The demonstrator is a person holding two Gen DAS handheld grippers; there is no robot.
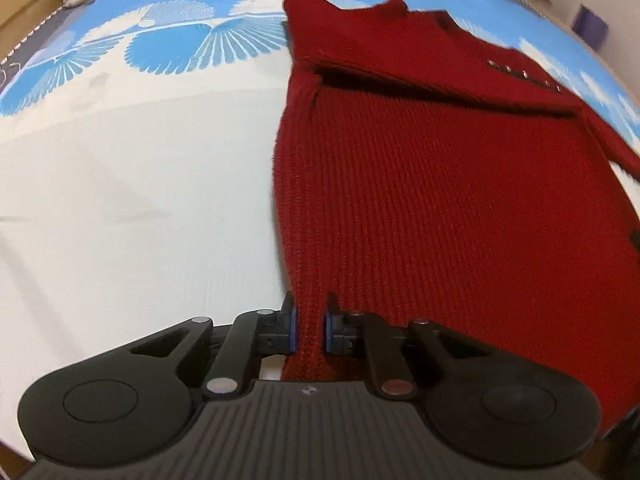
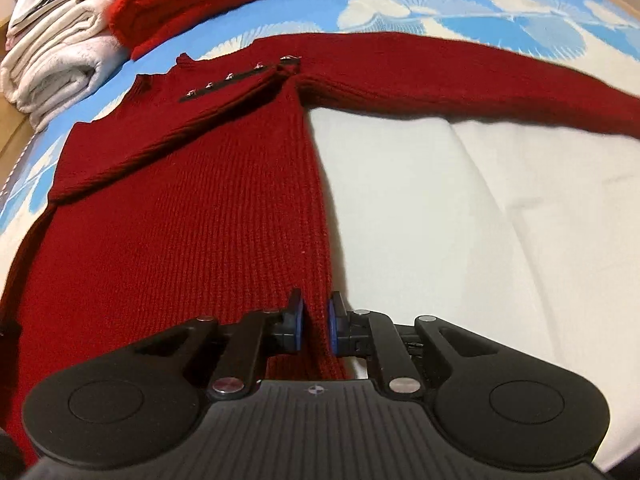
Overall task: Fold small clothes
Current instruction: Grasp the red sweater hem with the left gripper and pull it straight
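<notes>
Two grippers pinch sweater hem | left gripper fingers clamped at 6 o'clock | right gripper fingers clamped too | sweater flat on bed | lift both corners evenly toward 12 o'clock.

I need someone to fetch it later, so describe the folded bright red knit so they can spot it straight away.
Start at the blue and white bed sheet. Go to its far edge, past the dark red sweater lying flat. The folded bright red knit sits there beside the stack of white towels; it is lighter and brighter than the flat sweater.
</notes>
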